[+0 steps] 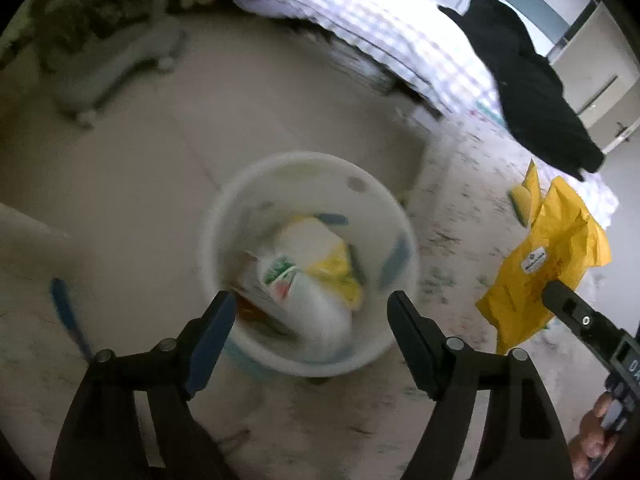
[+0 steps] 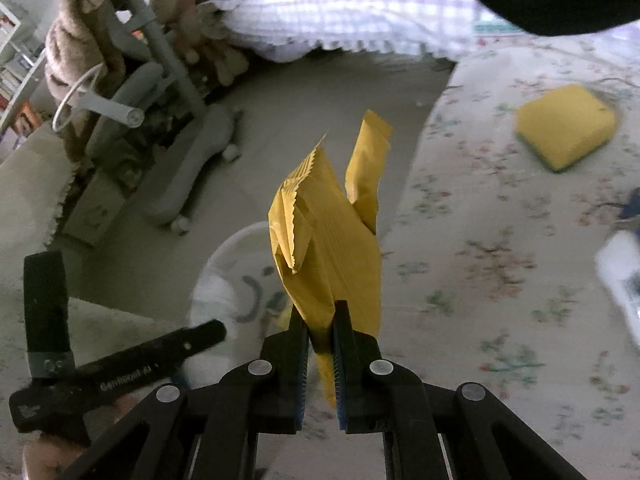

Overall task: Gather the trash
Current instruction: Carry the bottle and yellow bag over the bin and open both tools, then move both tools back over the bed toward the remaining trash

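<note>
Over a floral bedspread beside tiled floor, right gripper jaws pinch a yellow wrapper; left gripper jaws gape.

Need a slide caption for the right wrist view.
Right gripper clamps a yellow snack wrapper above the white trash bin beside a floral rug.

Beige tiled floor, floral rug, bed with checked quilt, grey wheeled chair base, daylight from upper right

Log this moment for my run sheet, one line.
left gripper: open over bin | right gripper: shut on yellow wrapper
</note>
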{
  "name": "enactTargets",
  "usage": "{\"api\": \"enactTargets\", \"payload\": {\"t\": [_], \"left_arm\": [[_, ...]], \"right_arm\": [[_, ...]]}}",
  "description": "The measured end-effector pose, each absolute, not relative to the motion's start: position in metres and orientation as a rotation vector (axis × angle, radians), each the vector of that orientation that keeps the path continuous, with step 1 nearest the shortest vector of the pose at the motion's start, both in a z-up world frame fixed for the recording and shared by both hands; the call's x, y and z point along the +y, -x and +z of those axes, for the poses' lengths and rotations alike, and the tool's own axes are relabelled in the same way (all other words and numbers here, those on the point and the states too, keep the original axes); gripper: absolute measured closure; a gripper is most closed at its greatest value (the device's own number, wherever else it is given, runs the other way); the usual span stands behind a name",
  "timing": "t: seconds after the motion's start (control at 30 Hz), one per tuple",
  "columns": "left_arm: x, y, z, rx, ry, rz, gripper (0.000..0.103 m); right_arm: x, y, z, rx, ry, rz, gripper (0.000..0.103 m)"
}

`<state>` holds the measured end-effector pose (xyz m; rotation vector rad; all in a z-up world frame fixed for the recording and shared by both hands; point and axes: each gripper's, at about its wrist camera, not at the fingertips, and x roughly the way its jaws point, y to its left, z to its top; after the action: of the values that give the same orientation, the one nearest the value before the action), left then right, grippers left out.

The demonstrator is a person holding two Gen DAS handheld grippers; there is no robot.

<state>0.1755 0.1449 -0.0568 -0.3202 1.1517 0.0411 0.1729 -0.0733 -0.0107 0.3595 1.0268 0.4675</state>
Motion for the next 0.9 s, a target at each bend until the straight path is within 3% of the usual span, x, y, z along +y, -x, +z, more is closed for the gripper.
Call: {"api": "enactTargets", "payload": {"t": [0.43, 0.5, 0.53, 0.9], "left_arm": [[0.202, -0.143, -0.050, 1.121, 0.258, 0.151, 0.018], [0.205, -0.140, -0.050, 1.119, 0.257, 0.145, 0.012], [0.205, -0.138, -0.049, 1.120, 0.261, 0.139, 0.011], [0.177, -0.144, -0.039, 1.114, 0.281, 0.089, 0.008]], "right_arm": [[-0.016, -0.188, -0.040, 1.082, -0.427, 0.537, 0.088], [-0.016, -0.190, -0.044, 1.098, -0.461, 0.537, 0.050], [-0.017, -0.189, -0.044, 1.092, -0.476, 0.529, 0.044], [-0.062, -0.172, -0.019, 1.043, -0.360, 0.393, 0.031]]}}
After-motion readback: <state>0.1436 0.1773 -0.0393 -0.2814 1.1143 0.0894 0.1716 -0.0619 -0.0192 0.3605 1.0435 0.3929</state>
